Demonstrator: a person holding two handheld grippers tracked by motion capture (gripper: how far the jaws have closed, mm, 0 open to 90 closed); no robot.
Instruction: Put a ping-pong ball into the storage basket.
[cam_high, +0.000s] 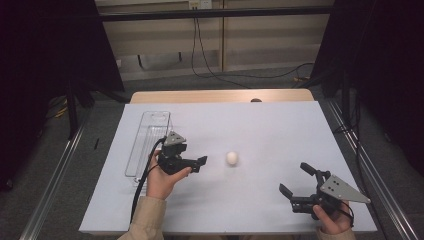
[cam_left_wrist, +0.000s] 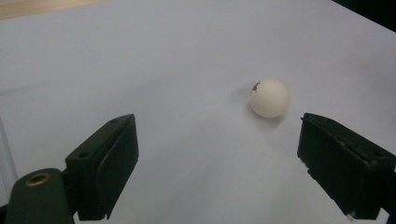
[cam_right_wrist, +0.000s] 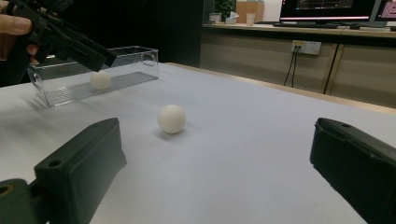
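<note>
Your left claw (cam_high: 200, 162) hangs open, aimed at the white ball (cam_high: 232, 158) lying free on the table (cam_high: 280, 130) just ahead, ready to straddle it; your right claw (cam_high: 296, 181) waits open, well apart

The left hand-held gripper (cam_high: 199, 161) is gripped from below in the left hand (cam_high: 161, 177), jaws spread wide and empty. The right hand-held gripper (cam_high: 296, 181), held in the right hand (cam_high: 332, 220), also gapes wide with nothing between its jaws.
</note>
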